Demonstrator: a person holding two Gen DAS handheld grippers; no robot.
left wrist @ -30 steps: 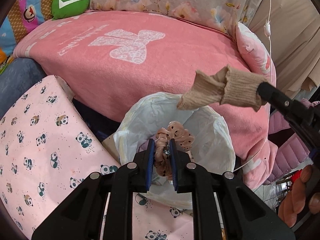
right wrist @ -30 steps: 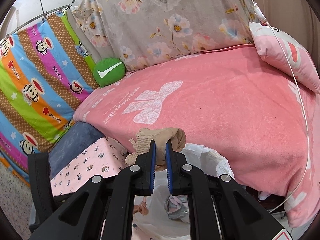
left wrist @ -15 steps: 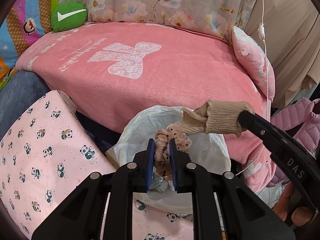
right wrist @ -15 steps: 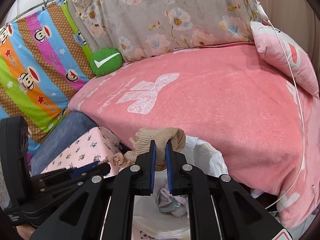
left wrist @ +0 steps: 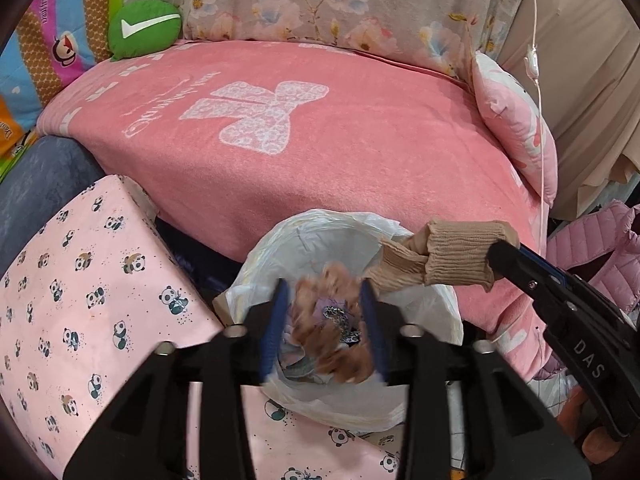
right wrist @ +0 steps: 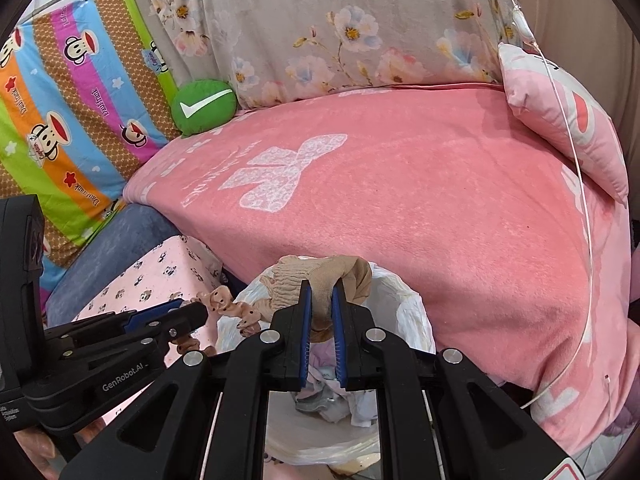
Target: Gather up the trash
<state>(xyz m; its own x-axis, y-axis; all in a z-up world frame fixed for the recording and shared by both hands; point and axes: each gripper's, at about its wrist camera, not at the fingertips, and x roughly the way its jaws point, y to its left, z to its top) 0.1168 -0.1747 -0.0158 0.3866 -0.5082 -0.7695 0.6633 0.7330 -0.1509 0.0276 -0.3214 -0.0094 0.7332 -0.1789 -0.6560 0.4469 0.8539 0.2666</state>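
The left gripper (left wrist: 326, 320) has just been opening its jaws: a second ago they were clenched on the pink polka-dot fabric scrunchie (left wrist: 332, 328), and now they stand apart with the scrunchie blurred between the blue pads, apparently loose and dropping. It hangs directly over the mouth of the white plastic bag lining the trash bin (left wrist: 424, 320), where crumpled scraps already lie, so this piece looks as good as delivered.

The right gripper (right wrist: 320, 312) has its jaws clenched on the beige ribbed sock (right wrist: 320, 280), which it holds above the far rim of the same bag. Its grip is unchanged from half a second ago. In the left wrist view the sock stretches in from the right, just beside the scrunchie.

Around the bin lie a pink panda-print cushion (left wrist: 80, 280) on the left and the pink blanket-covered bed (left wrist: 320, 152) behind.

The likely next step is releasing the sock once it is well over the bag; at the rim it could catch on the plastic edge.
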